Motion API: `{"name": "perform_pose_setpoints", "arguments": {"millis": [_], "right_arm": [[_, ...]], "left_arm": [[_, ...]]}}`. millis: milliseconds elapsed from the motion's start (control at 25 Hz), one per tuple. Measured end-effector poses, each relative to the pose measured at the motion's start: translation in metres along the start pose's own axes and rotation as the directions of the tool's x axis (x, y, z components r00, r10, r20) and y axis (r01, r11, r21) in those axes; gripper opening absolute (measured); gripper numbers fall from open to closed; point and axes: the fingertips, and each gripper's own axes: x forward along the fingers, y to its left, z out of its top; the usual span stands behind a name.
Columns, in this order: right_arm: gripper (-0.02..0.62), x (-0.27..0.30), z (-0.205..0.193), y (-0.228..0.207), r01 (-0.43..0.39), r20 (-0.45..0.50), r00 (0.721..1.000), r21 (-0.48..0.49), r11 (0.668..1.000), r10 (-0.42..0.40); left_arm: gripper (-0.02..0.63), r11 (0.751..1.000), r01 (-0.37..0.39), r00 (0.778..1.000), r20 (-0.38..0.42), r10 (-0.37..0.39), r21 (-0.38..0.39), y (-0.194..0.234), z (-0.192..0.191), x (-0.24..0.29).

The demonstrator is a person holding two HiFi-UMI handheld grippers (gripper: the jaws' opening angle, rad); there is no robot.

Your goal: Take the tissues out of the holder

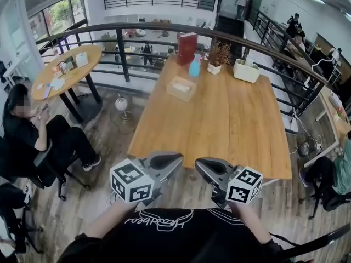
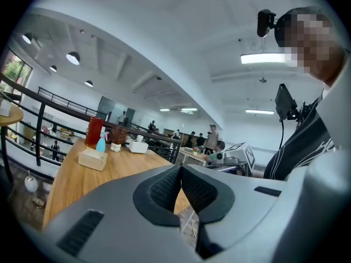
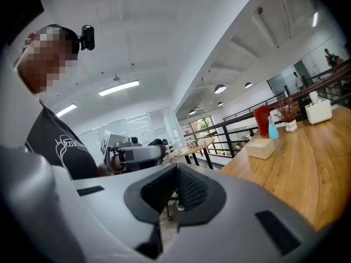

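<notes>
Tissue holder (image 1: 181, 90) small, far across the table (image 1: 219, 130); contents indistinct

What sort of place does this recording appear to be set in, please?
Most likely an open-plan office or co-working space on a mezzanine: a curved metal railing overlooks a lower floor, people sit at desks on the right, and a long wooden table stands near a round table.
</notes>
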Motion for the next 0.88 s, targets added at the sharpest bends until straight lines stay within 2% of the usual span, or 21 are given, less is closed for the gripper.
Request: {"name": "perform_pose_setpoints", "arguments": {"millis": [520,880], "right_arm": [[0.018,0.012,-0.007,-0.012,0.048,-0.022,0.999,0.002,0.999,-0.048],[0.018,0.025,-0.007,-0.05,0.054,-0.043,0.998,0.023,0.998,-0.053]], "left_arm": [[0.014,0.999,0.044,0.999,-0.002,-0.045,-0.028,0.022,-0.01,0.006],[0.014,0.998,0.046,0.999,-0.002,-0.046,-0.043,0.049,-0.016,0.027]]}}
